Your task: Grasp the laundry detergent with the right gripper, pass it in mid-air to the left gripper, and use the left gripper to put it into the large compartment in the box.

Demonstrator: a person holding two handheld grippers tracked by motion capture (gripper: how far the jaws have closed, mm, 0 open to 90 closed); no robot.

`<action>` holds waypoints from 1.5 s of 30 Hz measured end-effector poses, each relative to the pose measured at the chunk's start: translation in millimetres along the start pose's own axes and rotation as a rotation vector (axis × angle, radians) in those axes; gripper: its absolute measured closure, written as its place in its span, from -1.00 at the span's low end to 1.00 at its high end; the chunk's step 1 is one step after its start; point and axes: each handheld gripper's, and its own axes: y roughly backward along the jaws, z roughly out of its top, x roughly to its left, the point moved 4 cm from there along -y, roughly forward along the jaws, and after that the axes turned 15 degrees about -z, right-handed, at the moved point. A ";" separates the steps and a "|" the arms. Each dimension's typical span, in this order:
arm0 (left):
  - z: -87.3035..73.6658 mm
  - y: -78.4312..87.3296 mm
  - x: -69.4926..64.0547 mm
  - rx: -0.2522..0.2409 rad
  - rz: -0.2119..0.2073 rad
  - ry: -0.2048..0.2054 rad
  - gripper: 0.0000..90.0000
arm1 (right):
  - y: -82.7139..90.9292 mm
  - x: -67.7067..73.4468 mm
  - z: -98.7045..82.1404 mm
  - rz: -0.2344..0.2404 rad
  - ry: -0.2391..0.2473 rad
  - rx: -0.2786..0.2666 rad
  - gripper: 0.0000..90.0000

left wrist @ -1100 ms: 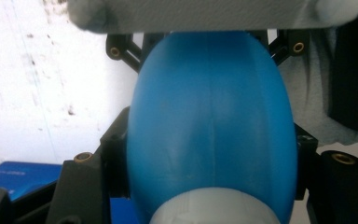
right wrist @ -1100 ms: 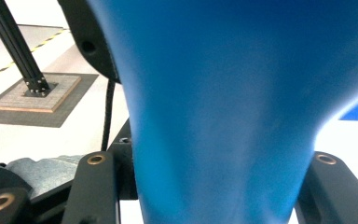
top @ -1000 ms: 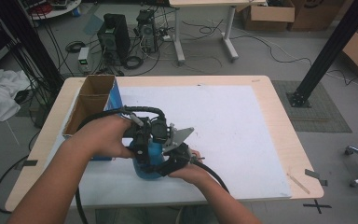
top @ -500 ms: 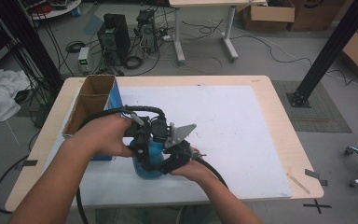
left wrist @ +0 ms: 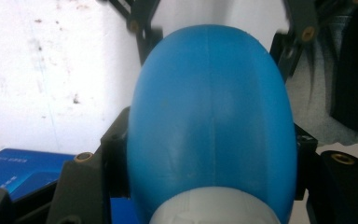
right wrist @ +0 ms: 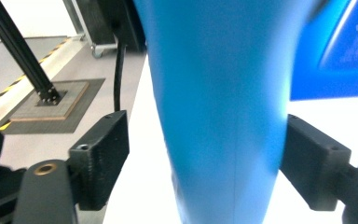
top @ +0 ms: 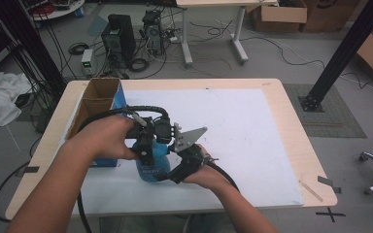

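Blue bottle (top: 152, 165) standing upright near the front edge of the surface (top: 281, 145), on the white sheet (top: 243, 126), just beside a blue-sided cardboard box (top: 97, 107). Rounded, smooth plastic body, saturated blue, with a faint vertical mould seam down the middle in the left claw view (left wrist: 209, 121); white collar or cap at the bottom of that view. Printed lettering low on the body in the high view, too small to read. In the right claw view, the body (right wrist: 223, 107) tapering as a plain, glossy blue column, seam again faintly visible.

Left claw (top: 148, 145) held in the left hand (top: 104, 138), set over the upper part of the bottle; black pads pressed against both sides of the blue body, closed on it. Right claw (top: 175, 171) held in the right hand (top: 204, 172), lower and to the bottle's right; jaws spread on either side of the body, left pad clearly apart from it, right pad at its edge, contact impossible to judge. Grey three-cornered plate (top: 189, 138) above the right claw. Black cables trailing toward the front edge.
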 end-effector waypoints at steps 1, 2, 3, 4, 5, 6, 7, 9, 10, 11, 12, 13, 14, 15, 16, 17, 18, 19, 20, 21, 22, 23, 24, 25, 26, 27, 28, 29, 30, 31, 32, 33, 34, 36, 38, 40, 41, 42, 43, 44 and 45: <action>-0.8 1.8 0.3 -0.001 0.003 0.005 -0.14 | 2.2 -1.8 -0.3 0.003 -0.003 0.017 -0.56; -1.6 3.5 0.8 -0.002 0.006 0.009 -0.14 | 4.9 -3.2 -0.6 0.002 -0.004 0.036 -0.59; -3.2 6.7 1.8 -0.003 0.007 0.019 -0.14 | 11.0 -6.2 -1.1 -0.004 -0.006 0.080 -0.66; -3.2 6.7 1.8 -0.003 0.007 0.019 -0.14 | 11.0 -6.2 -1.1 -0.004 -0.006 0.080 -0.66; -5.4 11.1 3.6 0.001 0.006 0.028 -0.14 | 17.7 -9.9 -1.3 -0.008 -0.011 0.126 -0.70; -5.4 11.1 3.6 0.001 0.006 0.028 -0.14 | 17.7 -9.9 -1.3 -0.008 -0.011 0.126 -0.70; -6.8 13.9 4.7 -0.002 0.009 0.036 -0.14 | 20.4 -11.2 -1.2 -0.014 -0.008 0.140 -0.72; -10.8 23.4 7.4 -0.003 0.010 0.056 -0.15 | 31.8 -16.0 -0.4 -0.033 0.003 0.229 -0.85; -10.8 23.4 7.4 -0.003 0.010 0.056 -0.15 | 31.8 -16.0 -0.4 -0.033 0.003 0.229 -0.85; -12.2 26.8 8.3 -0.006 0.013 0.064 -0.15 | 38.5 -18.7 0.5 -0.044 0.009 0.294 -0.89; -13.3 29.4 9.0 -0.008 0.013 0.068 -0.15 | 38.5 -18.7 0.5 -0.044 0.009 0.294 -0.89; -15.7 34.9 10.1 -0.013 0.015 0.080 -0.15 | 41.1 -19.7 1.1 -0.041 0.012 0.317 -0.89; -17.0 38.2 10.9 -0.012 0.013 0.086 -0.15 | 46.7 -21.3 2.8 -0.036 0.014 0.361 -0.90; -18.7 41.9 11.8 -0.020 0.014 0.095 -0.15 | 49.3 -21.9 3.5 -0.030 0.014 0.384 -0.91; -20.9 46.3 13.4 -0.021 0.013 0.102 -0.15 | 52.6 -22.9 4.5 -0.033 0.016 0.417 -0.92; -23.4 50.8 15.4 -0.025 0.010 0.111 -0.15 | 56.1 -23.7 5.8 -0.043 0.026 0.442 -0.93; -26.1 55.0 17.2 -0.031 0.005 0.126 -0.15 | 59.7 -24.4 7.1 -0.045 0.029 0.461 -0.93; -28.9 59.5 19.3 -0.038 -0.001 0.143 -0.15 | 66.4 -25.8 8.6 -0.044 0.033 0.513 -0.93; -31.6 63.9 21.7 -0.044 -0.003 0.161 -0.15 | 66.4 -25.8 8.6 -0.044 0.033 0.513 -0.93; -35.7 71.2 24.8 -0.042 -0.013 0.198 -0.15 | 69.7 -26.3 8.9 -0.046 0.041 0.541 -0.93; -37.7 74.7 26.0 -0.042 -0.014 0.212 -0.15 | 74.2 -26.8 8.8 -0.046 0.051 0.584 -0.94; -39.4 78.2 27.0 -0.044 -0.012 0.224 -0.15 | 76.6 -26.7 8.8 -0.049 0.057 0.609 -0.94; -41.5 82.8 28.4 -0.048 -0.009 0.242 -0.15 | 79.0 -26.7 9.0 -0.052 0.065 0.632 -0.93; -43.6 87.5 29.5 -0.050 -0.004 0.259 -0.15 | 85.5 -25.9 9.7 -0.043 0.076 0.690 -0.93; -45.6 92.1 30.5 -0.053 0.000 0.276 -0.15 | 85.5 -25.9 9.7 -0.043 0.076 0.690 -0.93; -47.8 96.7 32.0 -0.057 0.001 0.293 -0.15 | 88.2 -25.3 10.2 -0.039 0.082 0.710 -0.93; -50.0 100.9 33.6 -0.064 0.000 0.314 -0.15 | 90.8 -24.6 10.8 -0.036 0.084 0.733 -0.93; -52.3 105.0 35.1 -0.072 -0.001 0.334 -0.15 | 95.4 -23.7 10.7 -0.032 0.094 0.788 -0.95; -54.7 109.1 36.9 -0.080 -0.005 0.353 -0.15 | 95.4 -23.7 10.7 -0.032 0.094 0.788 -0.95; -56.8 112.6 38.6 -0.094 -0.009 0.378 -0.15 | 97.3 -23.9 10.8 -0.040 0.106 0.805 -0.96; -59.4 116.9 40.6 -0.101 -0.018 0.403 -0.15 | 99.4 -23.8 10.8 -0.041 0.107 0.822 -0.96; -64.1 124.0 44.5 -0.124 -0.031 0.455 -0.15 | 103.1 -25.0 10.9 -0.041 0.113 0.855 -0.96; -64.1 124.0 44.5 -0.124 -0.031 0.455 -0.15 | 103.1 -25.0 10.9 -0.041 0.113 0.855 -0.96; -69.9 132.6 48.5 -0.152 -0.036 0.517 -0.15 | 106.2 -25.8 10.6 -0.028 0.107 0.874 -0.94; -75.0 139.7 52.5 -0.170 -0.033 0.575 -0.15 | 108.3 -26.1 9.4 -0.032 0.115 0.895 -0.94; -80.9 146.5 57.4 -0.184 -0.034 0.645 -0.15 | 110.0 -26.0 8.5 -0.033 0.121 0.908 -0.94; -85.2 150.9 60.2 -0.193 -0.035 0.708 -0.15 | 110.5 -26.1 8.6 -0.033 0.125 0.909 -0.94; -87.5 153.1 61.4 -0.194 -0.035 0.734 -0.15 | 112.1 -25.6 9.2 -0.029 0.125 0.916 -0.94; -93.0 157.9 64.1 -0.201 -0.037 0.798 -0.15 | 113.7 -25.6 10.4 -0.033 0.130 0.917 -0.94; -93.0 157.9 64.1 -0.201 -0.037 0.798 -0.15 | 113.7 -25.6 10.4 -0.033 0.130 0.917 -0.94; -96.4 160.9 65.4 -0.206 -0.038 0.829 -0.15 | 115.8 -25.3 12.0 -0.033 0.130 0.921 -0.94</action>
